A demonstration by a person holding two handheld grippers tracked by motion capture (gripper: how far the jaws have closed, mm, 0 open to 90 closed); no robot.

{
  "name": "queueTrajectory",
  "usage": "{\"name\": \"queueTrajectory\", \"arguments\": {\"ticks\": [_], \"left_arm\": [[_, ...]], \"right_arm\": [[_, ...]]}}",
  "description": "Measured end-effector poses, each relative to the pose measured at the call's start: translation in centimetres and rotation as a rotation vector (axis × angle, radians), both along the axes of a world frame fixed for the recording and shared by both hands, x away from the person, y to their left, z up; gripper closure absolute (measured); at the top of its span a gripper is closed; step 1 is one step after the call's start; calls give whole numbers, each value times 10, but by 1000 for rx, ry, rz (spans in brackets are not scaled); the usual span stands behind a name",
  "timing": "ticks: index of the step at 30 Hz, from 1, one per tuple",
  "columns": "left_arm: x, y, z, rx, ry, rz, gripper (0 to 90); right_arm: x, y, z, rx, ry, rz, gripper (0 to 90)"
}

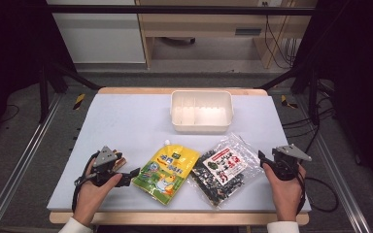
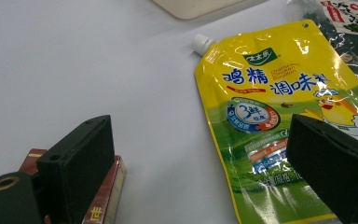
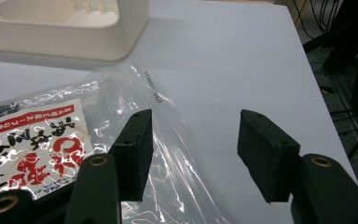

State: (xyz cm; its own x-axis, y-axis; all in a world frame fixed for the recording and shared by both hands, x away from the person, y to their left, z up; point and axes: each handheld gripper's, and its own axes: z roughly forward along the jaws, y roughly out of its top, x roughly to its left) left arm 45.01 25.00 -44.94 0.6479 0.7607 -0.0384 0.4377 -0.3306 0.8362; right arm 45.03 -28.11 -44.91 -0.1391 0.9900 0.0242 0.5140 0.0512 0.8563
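**Both grippers released, pouches untouched**

Left gripper (image 1: 135, 173) is held with jaws spread beside the yellow spouted pouch (image 1: 166, 173), flat at the table's (image 1: 126, 126) front. Right gripper (image 1: 261, 156) is parted at the clear seaweed bag (image 1: 225, 168); contact possibly none.

Pale grey-white desk (image 1: 126, 121) with a light wooden edge, set on a grey floor (image 1: 24, 116). Beyond it, a wooden cabinet (image 1: 199, 24) beside a white panel (image 1: 97, 34). Black frame bars (image 1: 175, 9) overhead and at both sides. Cables (image 1: 281, 43) hanging at right. Dim surroundings, brightly lit centre.
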Motion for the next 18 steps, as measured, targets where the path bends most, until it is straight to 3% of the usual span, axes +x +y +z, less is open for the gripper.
{"name": "queueTrajectory", "arguments": {"ticks": [8,18], "left_arm": [[0,4,1,-16,0,10,74],[1,6,2,-25,2,18,74]], "right_arm": [[2,-7,-5,28,25,-8,351],[8,-8,-11,13,43,12,175]]}}
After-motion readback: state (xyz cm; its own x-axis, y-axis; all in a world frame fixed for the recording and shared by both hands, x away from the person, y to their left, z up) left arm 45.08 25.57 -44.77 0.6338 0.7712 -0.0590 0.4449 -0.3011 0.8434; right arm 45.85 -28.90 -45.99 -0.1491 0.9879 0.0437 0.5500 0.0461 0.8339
